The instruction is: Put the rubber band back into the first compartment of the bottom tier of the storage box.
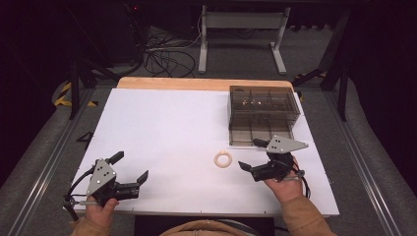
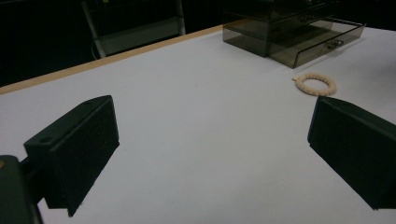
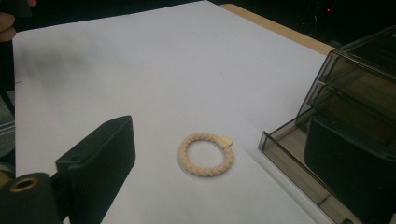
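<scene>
Grippers hovered wide open and empty over the white table (image 1: 172, 128).
Left gripper (image 1: 132, 169) sat nearest, well apart from the braided ring (image 1: 223, 159); right gripper (image 1: 253, 154) stood just beside it. Beyond, the smoky drawer box (image 1: 263, 114) had its bottom drawer (image 3: 299, 163) pulled out, contents perhaps small trinkets.

This looks like a lab for testing things. The white desk (image 1: 162, 128) stands in a dark room on grey carpet (image 1: 39, 147). Loose cables (image 1: 164, 56) lie behind it, and metal rails (image 1: 46, 164) run along its sides.
</scene>
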`<action>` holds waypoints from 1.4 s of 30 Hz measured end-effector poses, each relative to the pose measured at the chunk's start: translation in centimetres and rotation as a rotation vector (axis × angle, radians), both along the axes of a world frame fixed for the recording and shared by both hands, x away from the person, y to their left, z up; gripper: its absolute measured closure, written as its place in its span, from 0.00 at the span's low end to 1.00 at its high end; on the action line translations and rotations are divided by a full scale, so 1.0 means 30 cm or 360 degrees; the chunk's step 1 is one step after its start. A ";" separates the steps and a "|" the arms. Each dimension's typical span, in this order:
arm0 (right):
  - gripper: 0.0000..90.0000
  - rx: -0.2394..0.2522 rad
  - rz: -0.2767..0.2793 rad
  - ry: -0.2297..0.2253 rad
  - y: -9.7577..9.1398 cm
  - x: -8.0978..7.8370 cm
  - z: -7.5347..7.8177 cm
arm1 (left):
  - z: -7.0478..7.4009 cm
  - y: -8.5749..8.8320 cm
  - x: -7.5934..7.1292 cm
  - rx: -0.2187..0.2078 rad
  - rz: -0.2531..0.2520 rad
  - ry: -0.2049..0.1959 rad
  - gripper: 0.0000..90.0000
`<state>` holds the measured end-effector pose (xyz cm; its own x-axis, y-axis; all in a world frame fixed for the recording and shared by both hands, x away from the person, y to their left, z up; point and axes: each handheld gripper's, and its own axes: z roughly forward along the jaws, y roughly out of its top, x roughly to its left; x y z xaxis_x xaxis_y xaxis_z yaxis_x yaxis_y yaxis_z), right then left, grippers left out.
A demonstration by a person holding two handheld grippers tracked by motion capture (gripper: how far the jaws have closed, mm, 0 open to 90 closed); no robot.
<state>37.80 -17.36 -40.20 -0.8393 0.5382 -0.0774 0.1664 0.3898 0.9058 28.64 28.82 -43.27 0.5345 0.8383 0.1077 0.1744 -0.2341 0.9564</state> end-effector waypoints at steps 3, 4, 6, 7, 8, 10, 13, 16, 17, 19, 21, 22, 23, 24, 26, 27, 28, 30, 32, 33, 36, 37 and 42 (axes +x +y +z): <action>0.11 -0.0003 0.0005 0.0000 0.015 0.008 0.004 | 0.000 0.000 0.000 0.0000 0.0000 0.0000 0.03; 0.11 -0.0002 0.0006 0.0002 0.019 0.012 0.005 | 0.000 0.000 0.000 -0.0001 0.0000 0.0000 0.03; 0.11 -0.0001 0.0005 0.0013 0.028 0.021 0.007 | 0.000 0.000 0.000 -0.0001 -0.0001 0.0002 0.03; 0.11 -0.0001 0.0004 0.0020 0.034 0.027 0.007 | 0.000 0.000 0.000 -0.0001 -0.0001 0.0002 0.03; 0.11 -0.0001 0.0004 0.0020 0.034 0.027 0.007 | 0.000 0.000 0.001 0.0001 0.0000 0.0002 0.03; 0.11 -0.0008 0.0003 0.0044 0.053 0.042 0.006 | -0.001 0.000 0.001 0.0000 -0.0001 0.0003 0.03; 0.11 -0.0014 0.0009 0.0057 0.068 0.050 0.006 | -0.001 0.000 0.001 0.0000 0.0001 0.0003 0.03; 0.12 -0.0022 0.0020 0.0063 0.086 0.063 0.005 | -0.001 0.000 0.001 -0.0001 0.0001 0.0003 0.03; 0.12 -0.0025 0.0025 0.0069 0.095 0.074 0.004 | -0.001 0.000 0.001 -0.0003 0.0003 0.0004 0.03; 0.13 -0.0028 0.0018 0.0078 0.100 0.090 -0.001 | -0.001 0.000 0.000 0.0001 0.0000 0.0002 0.03; 0.13 -0.0026 0.0011 0.0103 0.103 0.107 -0.006 | -0.001 0.000 0.000 -0.0001 0.0001 0.0005 0.03; 0.13 -0.0024 0.0011 0.0107 0.106 0.111 -0.008 | -0.001 0.000 0.001 0.0000 0.0001 0.0003 0.03; 0.13 -0.0029 0.0013 0.0105 0.109 0.115 -0.008 | -0.001 0.000 0.001 0.0001 0.0001 0.0003 0.03; 0.13 -0.0034 0.0013 0.0103 0.113 0.118 -0.009 | -0.001 0.000 0.001 0.0000 0.0003 0.0003 0.03; 0.13 -0.0039 0.0012 0.0101 0.118 0.125 -0.009 | -0.002 0.000 0.002 -0.0002 0.0001 0.0004 0.03; 0.13 -0.0038 0.0011 0.0102 0.121 0.129 -0.010 | -0.002 -0.001 0.002 -0.0001 0.0001 0.0004 0.03; 0.13 -0.0040 0.0013 0.0104 0.123 0.134 -0.011 | -0.002 -0.001 0.002 -0.0001 0.0001 0.0004 0.03; 0.13 -0.0036 0.0014 0.0112 0.128 0.145 -0.011 | -0.002 -0.002 0.001 -0.0002 0.0001 0.0007 0.03; 0.13 -0.0034 0.0021 0.0110 0.134 0.152 -0.010 | -0.001 -0.001 0.000 0.0001 0.0003 0.0005 0.03; 0.13 -0.0040 0.0023 0.0104 0.136 0.153 -0.010 | -0.001 -0.001 0.000 0.0001 0.0003 0.0005 0.03; 0.13 -0.0086 0.0026 0.0057 0.141 0.150 -0.011 | -0.003 0.001 0.003 -0.0006 0.0010 0.0007 0.03; 0.13 -0.0113 0.0012 0.0036 0.142 0.148 -0.011 | -0.003 0.000 0.003 -0.0006 0.0011 0.0007 0.03; 0.16 -0.0142 -0.0013 0.0043 0.137 0.148 -0.010 | -0.002 0.001 0.002 -0.0005 0.0011 0.0005 0.03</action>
<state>42.24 -13.24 -40.51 -0.8374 0.5369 -0.1029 0.1937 0.4674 0.8626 28.70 28.84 -43.33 0.5291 0.8422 0.1034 0.1790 -0.2298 0.9566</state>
